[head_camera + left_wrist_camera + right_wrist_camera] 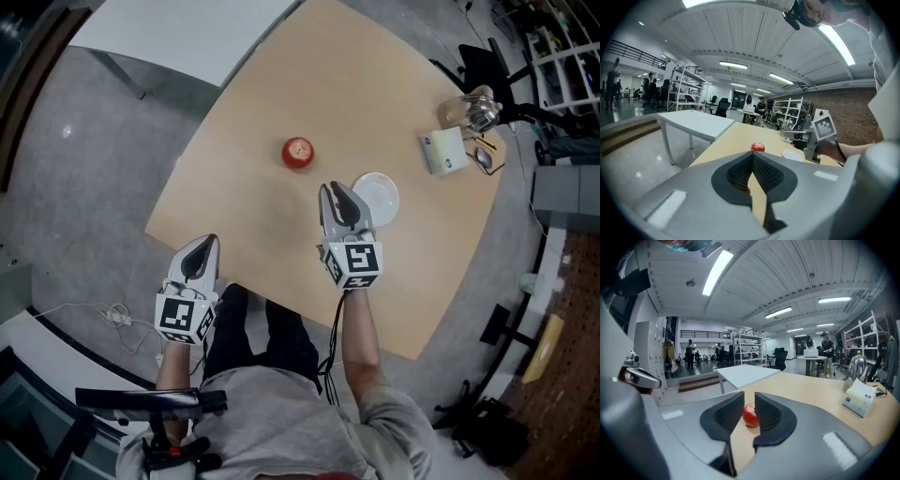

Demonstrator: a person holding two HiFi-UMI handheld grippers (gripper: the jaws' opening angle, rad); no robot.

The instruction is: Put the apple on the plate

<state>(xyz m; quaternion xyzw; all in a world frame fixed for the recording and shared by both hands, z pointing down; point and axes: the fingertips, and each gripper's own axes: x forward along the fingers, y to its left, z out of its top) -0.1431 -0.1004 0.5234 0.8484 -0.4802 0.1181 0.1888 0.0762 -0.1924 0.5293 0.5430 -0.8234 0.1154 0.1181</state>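
Working over the table [281,225], the right gripper [336,190] was held with jaws barely parted and empty, the left gripper [202,242] shut. Left of the plate [384,195], farther off, the apple [298,152] was seen untouched, and wider jaws were judged needed to straddle it.

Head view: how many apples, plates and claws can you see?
Round red apple: 1
Round white plate: 1
Grey claws: 2, the left claw and the right claw
Total: 4
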